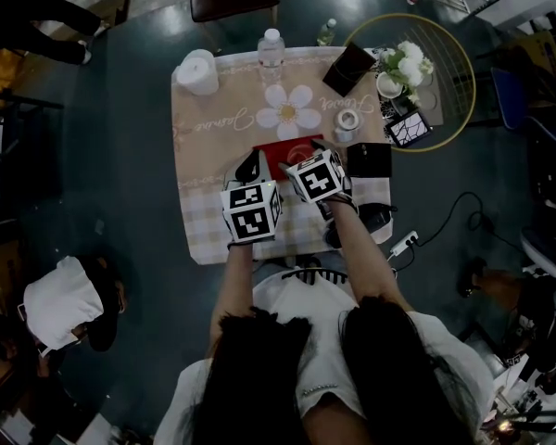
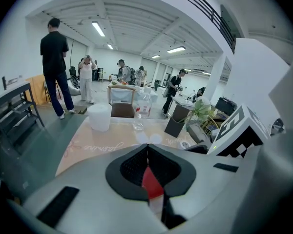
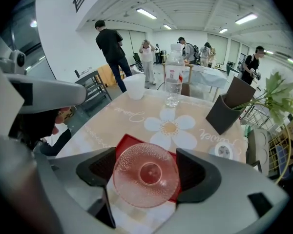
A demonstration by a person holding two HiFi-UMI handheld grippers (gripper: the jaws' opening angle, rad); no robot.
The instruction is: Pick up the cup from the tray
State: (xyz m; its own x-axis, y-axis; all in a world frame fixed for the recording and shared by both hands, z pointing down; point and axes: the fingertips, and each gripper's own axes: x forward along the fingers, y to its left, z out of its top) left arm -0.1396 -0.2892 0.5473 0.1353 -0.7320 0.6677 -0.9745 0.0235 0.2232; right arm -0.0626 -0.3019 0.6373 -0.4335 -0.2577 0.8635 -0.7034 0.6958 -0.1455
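A clear, pink-tinted dimpled cup (image 3: 145, 174) sits between the two dark pads of my right gripper (image 3: 146, 172), which is shut on it; I look straight into its round base. The red tray (image 3: 124, 144) shows just behind and under the cup, on the checked cloth. In the head view the tray (image 1: 280, 148) lies at the table's near middle, with the right gripper (image 1: 308, 154) over it and the left gripper (image 1: 250, 168) at its left edge. The left gripper (image 2: 147, 152) is shut on nothing; a strip of red tray (image 2: 151, 182) shows below its closed pads.
On the flowered tablecloth stand a water bottle (image 1: 271, 46), a white roll (image 1: 198, 70), a dark box (image 1: 348, 68), a small white dish (image 1: 347, 120) and a black case (image 1: 369, 160). A gold-rimmed side table (image 1: 464, 92) with flowers (image 1: 406, 63) stands at the right. People stand far behind.
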